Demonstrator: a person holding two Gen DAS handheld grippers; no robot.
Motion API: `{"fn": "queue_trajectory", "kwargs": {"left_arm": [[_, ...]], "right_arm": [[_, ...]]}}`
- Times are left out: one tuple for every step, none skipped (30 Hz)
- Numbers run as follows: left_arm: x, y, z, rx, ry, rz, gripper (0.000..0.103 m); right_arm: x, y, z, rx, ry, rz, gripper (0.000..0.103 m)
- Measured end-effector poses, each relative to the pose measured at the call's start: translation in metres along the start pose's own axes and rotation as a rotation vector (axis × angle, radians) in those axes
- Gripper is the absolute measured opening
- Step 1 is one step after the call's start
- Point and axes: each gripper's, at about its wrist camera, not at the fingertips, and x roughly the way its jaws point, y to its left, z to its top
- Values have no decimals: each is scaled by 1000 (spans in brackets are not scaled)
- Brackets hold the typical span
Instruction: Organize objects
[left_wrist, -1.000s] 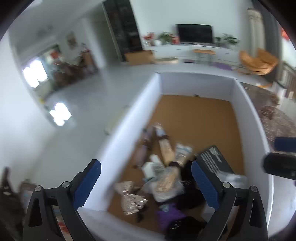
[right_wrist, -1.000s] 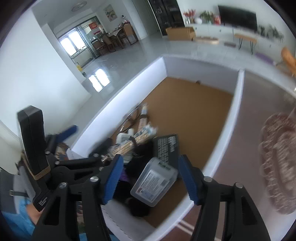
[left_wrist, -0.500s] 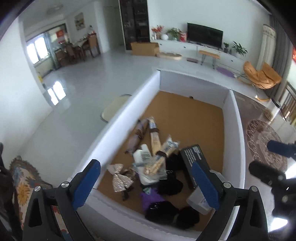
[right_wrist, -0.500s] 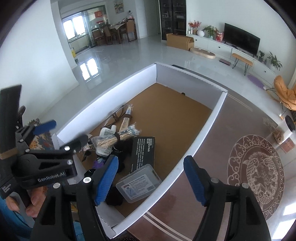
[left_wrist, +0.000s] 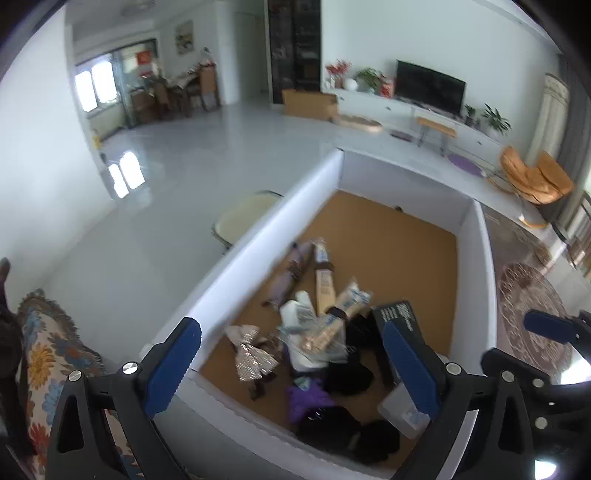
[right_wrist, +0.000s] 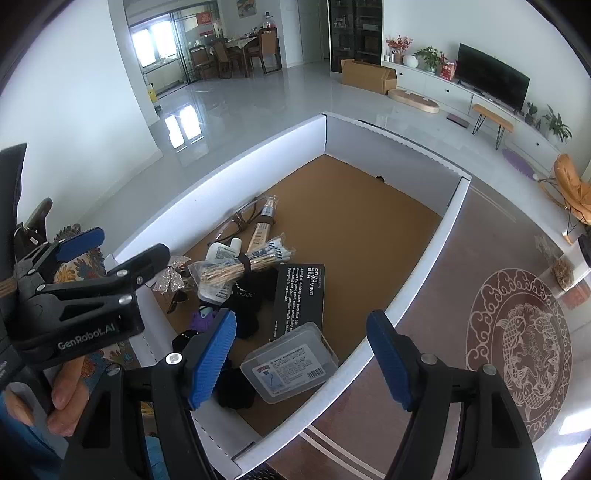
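Note:
A white-walled box (right_wrist: 424, 266) with a brown floor holds a heap of small items. A clear plastic case (right_wrist: 290, 363) lies flat in its near corner, beside a black "odor removing bar" box (right_wrist: 301, 295). A banded bundle of sticks (right_wrist: 240, 264), a white bottle (right_wrist: 221, 251) and a silver bow (right_wrist: 170, 277) lie further left. My right gripper (right_wrist: 301, 360) hovers open above the case without touching it. My left gripper (left_wrist: 290, 363) is open and empty over the heap (left_wrist: 325, 328). It also shows at the left of the right wrist view as the left gripper (right_wrist: 114, 247).
The box (left_wrist: 258, 251) rests on a brown table with a round fish pattern (right_wrist: 517, 350) to the right. A floral cushion (left_wrist: 44, 362) is at lower left, and a pale chair seat (left_wrist: 240, 218) stands beyond the left wall. A person's hand (right_wrist: 62, 391) holds the left gripper.
The clear case, which sat tilted between the right gripper's fingers, now lies flat in the box's near corner. The right jaws stand wider. Both grippers have drawn back from the heap.

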Motion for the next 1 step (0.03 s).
{"fn": "queue_trajectory", "kwargs": {"left_arm": [[-1, 0, 0, 0, -9, 10, 100]], "right_arm": [[0, 0, 0, 1, -1, 0, 74]]}}
